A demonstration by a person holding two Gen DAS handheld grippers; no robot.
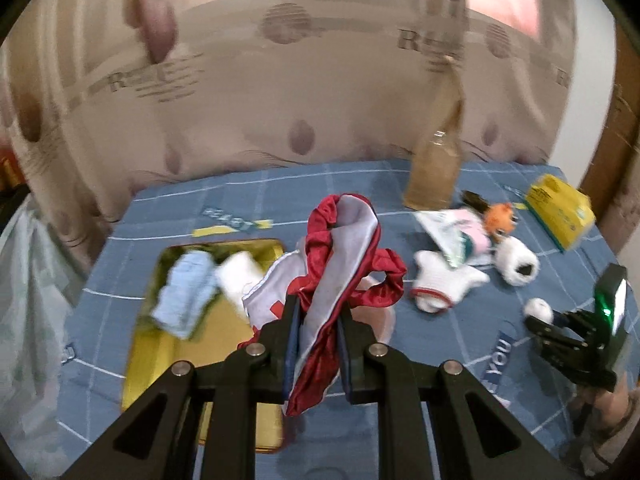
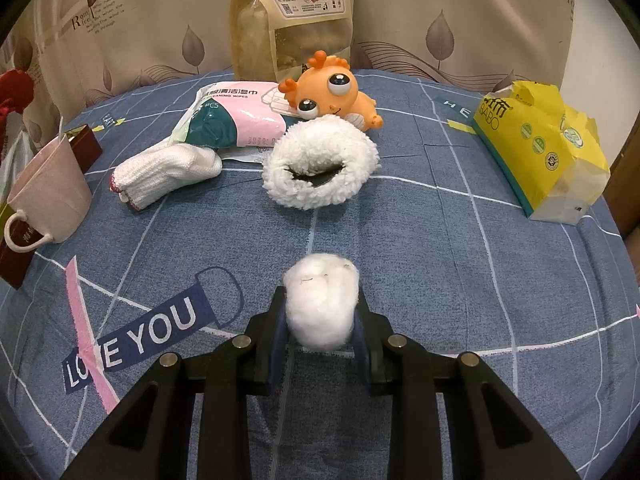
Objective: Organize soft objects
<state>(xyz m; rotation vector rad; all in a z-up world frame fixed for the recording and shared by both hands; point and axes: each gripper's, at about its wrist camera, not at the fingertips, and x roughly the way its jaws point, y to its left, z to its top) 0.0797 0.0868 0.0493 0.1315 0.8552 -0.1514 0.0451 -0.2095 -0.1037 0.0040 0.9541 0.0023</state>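
Note:
My left gripper [image 1: 318, 316] is shut on a red and white cloth [image 1: 340, 252] and holds it above the blue bedspread, beside a yellow tray [image 1: 148, 364] that holds a light blue cloth [image 1: 186, 292] and a white cloth [image 1: 236, 276]. My right gripper [image 2: 320, 316] is shut on a white cotton ball [image 2: 320, 304]; it also shows in the left wrist view [image 1: 548, 320]. A white knit glove [image 2: 168, 172], a white fluffy item [image 2: 320, 168] and an orange toy [image 2: 332, 92] lie ahead of it.
A pack of wet wipes [image 2: 236, 120] and a brown snack bag [image 2: 292, 16] stand at the back. A yellow tissue pack [image 2: 540, 140] is at the right. A pink mug [image 2: 48, 200] and a dark red box [image 2: 86, 144] are at the left. Curtains hang behind the bed.

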